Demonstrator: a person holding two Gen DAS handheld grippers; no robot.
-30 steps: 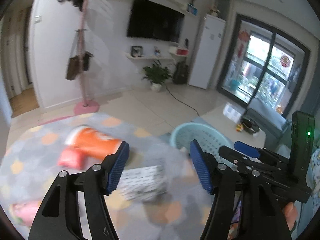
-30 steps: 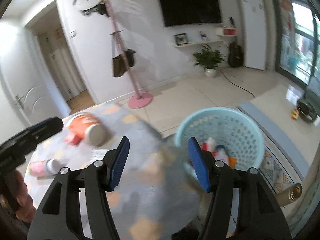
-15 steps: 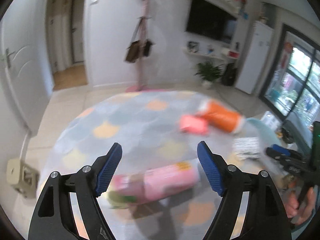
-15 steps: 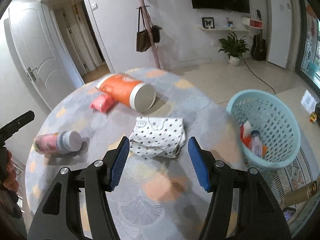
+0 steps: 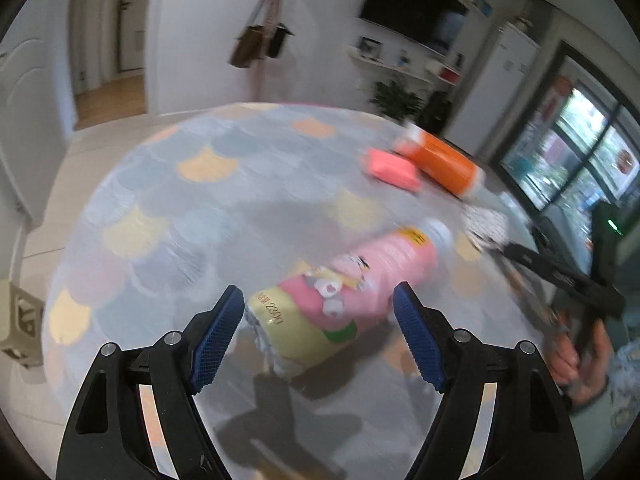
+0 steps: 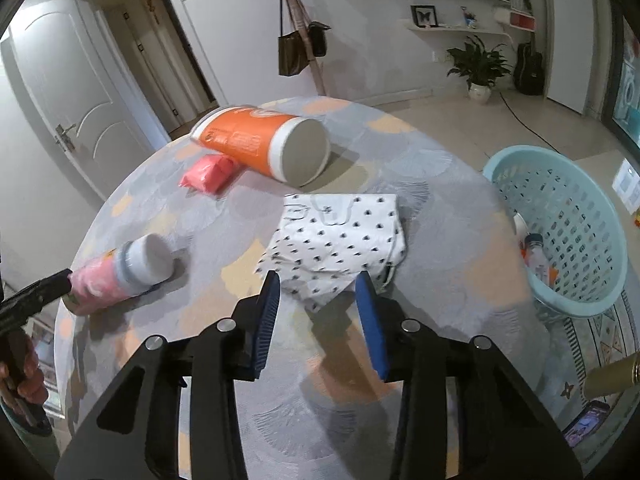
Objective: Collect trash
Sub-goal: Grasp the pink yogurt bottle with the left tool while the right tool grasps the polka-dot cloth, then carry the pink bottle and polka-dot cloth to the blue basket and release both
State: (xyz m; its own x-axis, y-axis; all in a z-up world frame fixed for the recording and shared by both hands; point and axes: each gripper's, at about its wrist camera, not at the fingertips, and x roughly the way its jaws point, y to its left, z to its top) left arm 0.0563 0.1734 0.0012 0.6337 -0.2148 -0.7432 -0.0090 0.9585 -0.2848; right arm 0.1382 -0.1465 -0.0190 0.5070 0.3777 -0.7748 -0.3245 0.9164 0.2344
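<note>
Left gripper (image 5: 318,316) now nearer pink bottle (image 5: 344,288), fingers spread, seemingly untouching, right gripper (image 6: 318,302) narrowed over spotted bag (image 6: 336,240)

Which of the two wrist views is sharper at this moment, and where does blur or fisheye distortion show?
Left wrist view: motion blur smears the pink bottle, orange canister and table cloth; only the left gripper looks crisp. Right wrist view: much sharper, the spotted bag and basket read clearly, with slight smear on the bottle. Both bend straight door and wall lines near the rim.

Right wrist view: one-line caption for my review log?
Open right gripper approaches spotted bag on round table; blue basket waits alongside.
</note>
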